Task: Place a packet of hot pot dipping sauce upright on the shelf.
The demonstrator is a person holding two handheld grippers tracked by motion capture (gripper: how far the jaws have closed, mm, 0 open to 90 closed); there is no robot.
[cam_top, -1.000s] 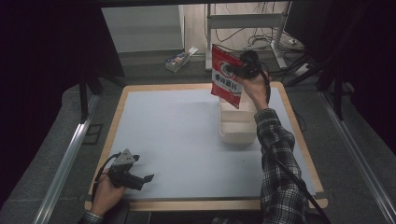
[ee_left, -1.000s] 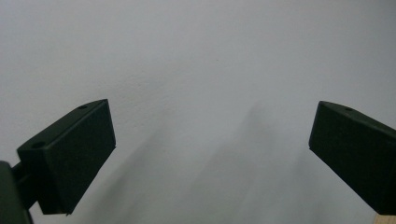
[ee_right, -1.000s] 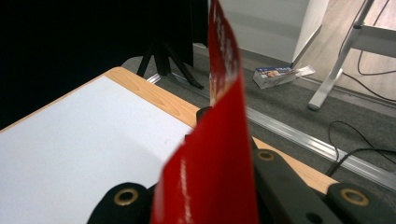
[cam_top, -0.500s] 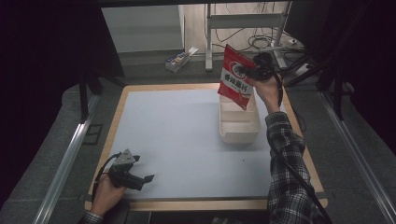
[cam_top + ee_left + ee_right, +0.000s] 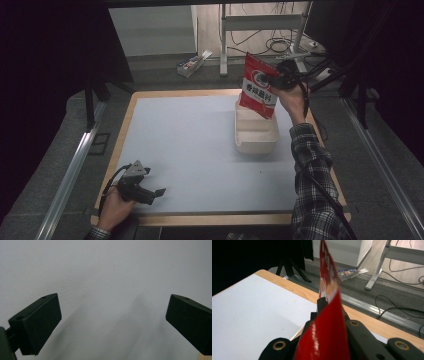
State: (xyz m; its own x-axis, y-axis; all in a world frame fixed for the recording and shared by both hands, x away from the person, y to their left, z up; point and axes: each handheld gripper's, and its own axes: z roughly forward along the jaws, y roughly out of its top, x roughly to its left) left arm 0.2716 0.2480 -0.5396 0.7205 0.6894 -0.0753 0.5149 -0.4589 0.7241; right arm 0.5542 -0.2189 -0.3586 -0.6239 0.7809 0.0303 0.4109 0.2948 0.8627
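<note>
The right gripper (image 5: 280, 79) is raised at the far right of the tabletop (image 5: 190, 145), forearm stretched forward, jaws clamped. The left gripper (image 5: 142, 187) lies low at the tabletop's near-left corner, jaws spread wide.

Table (image 5: 175, 140): pale grey-blue top, wood edging, dark surround on the left and far sides. Floor past the far edge: small printed box (image 5: 190, 64) lying flat, left of a white metal frame leg (image 5: 223, 45). Black cables (image 5: 280, 47) loop on the wood floor behind the frame. Aluminium rails run along the floor, one left (image 5: 70, 172), one right (image 5: 387, 175). White panel (image 5: 150, 30) stands at far left.
</note>
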